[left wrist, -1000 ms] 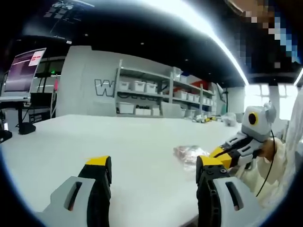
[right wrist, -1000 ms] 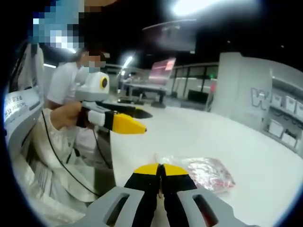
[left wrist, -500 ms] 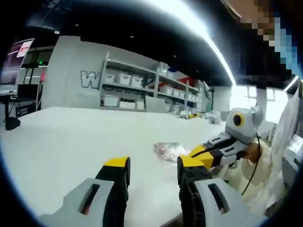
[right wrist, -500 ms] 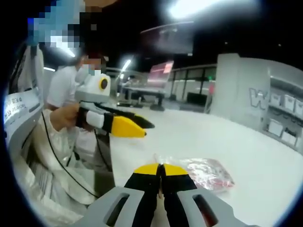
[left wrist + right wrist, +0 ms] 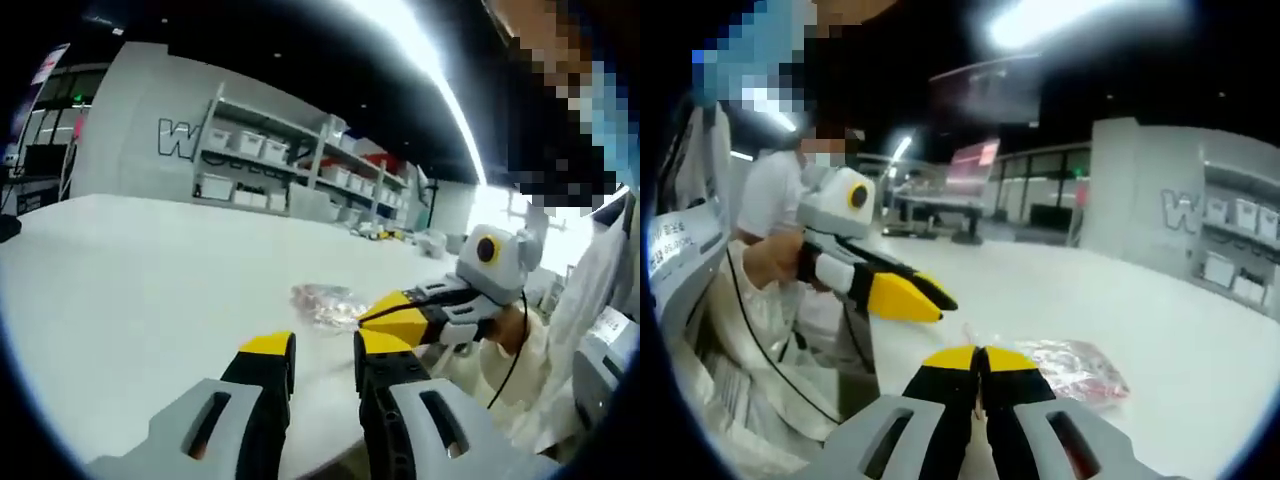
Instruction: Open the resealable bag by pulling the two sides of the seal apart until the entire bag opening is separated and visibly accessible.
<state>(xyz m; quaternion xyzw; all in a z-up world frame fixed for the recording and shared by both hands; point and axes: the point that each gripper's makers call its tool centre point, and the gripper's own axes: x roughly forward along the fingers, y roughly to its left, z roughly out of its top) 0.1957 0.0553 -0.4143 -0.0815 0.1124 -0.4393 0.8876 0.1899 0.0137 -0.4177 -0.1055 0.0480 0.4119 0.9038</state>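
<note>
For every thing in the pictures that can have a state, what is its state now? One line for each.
Resealable bag: lying flat on the white table; seal state cannot be told.
Left hand-held gripper: open, narrow gap, above the table, holding nothing.
Right hand-held gripper: shut, at the bag's near edge; grip cannot be confirmed.

Your left gripper (image 5: 324, 352), at six o'clock in the left gripper view: two grey moulded jaws, each with a dark oblong slot, black inner faces, yellow caps. Seen in the right gripper view at nine o'clock: white-and-grey body, yellow-and-black tips.

Your right gripper (image 5: 980, 358), at six o'clock in its own view: same grey, black and yellow build.

Your sleeve (image 5: 520, 365): cream, loosely creased fabric.

Thin black cable (image 5: 765, 335): runs along the cream sleeve.
</note>
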